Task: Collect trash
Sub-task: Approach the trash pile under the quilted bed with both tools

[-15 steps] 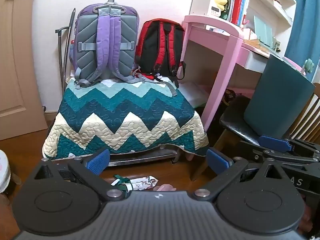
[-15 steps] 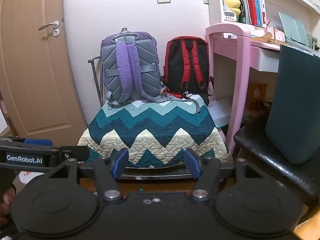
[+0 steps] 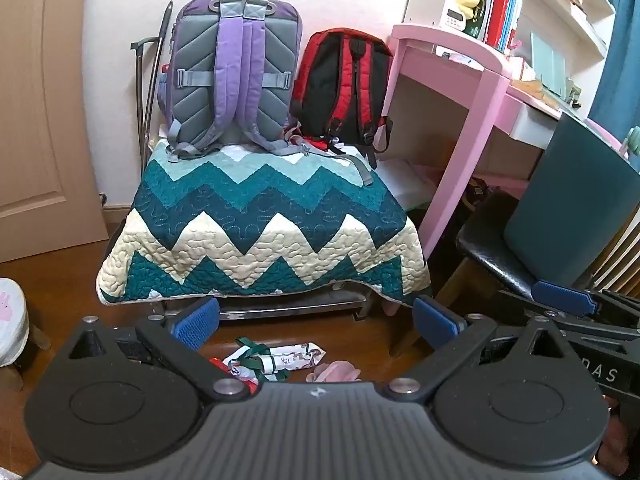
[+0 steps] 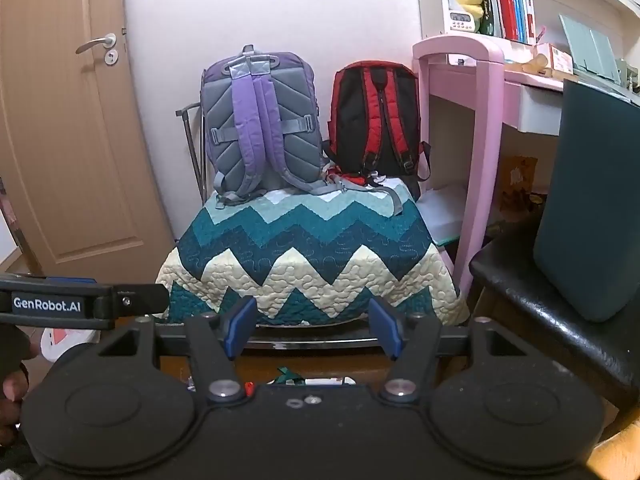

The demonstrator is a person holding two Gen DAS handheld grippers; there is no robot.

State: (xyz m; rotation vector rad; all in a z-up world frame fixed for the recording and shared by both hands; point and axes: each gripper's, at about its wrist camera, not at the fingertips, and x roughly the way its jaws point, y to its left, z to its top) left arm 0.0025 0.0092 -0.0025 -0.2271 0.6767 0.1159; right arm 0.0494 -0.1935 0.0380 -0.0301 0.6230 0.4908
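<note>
Litter on the wooden floor, just in front of the quilt-draped stand: a crumpled white printed wrapper with a dark green ribbon across it, a small red scrap at its left end, and a pink crumpled piece just to its right. In the left wrist view the left gripper hangs above this litter with its blue-padded fingers spread wide, holding nothing and touching nothing. Against the picture half a second earlier, more of the litter shows between the fingers: the red scrap was hidden then, and the backpacks and quilt sit slightly higher in the view. Right gripper likewise spread, empty; in its view only the top of the green ribbon and a strip of white wrapper peek over the gripper body, where earlier just a green speck showed. The right gripper also appears at the right edge of the left wrist view, level with the left one, and the left gripper's labelled side crosses the left edge of the right wrist view, much as before. Behind: zigzag teal-and-cream quilt with a purple-grey backpack and a red-black backpack standing on top, a pink desk to the right, a black-seated chair carrying a teal cushion, and a wooden door to the left.
</note>
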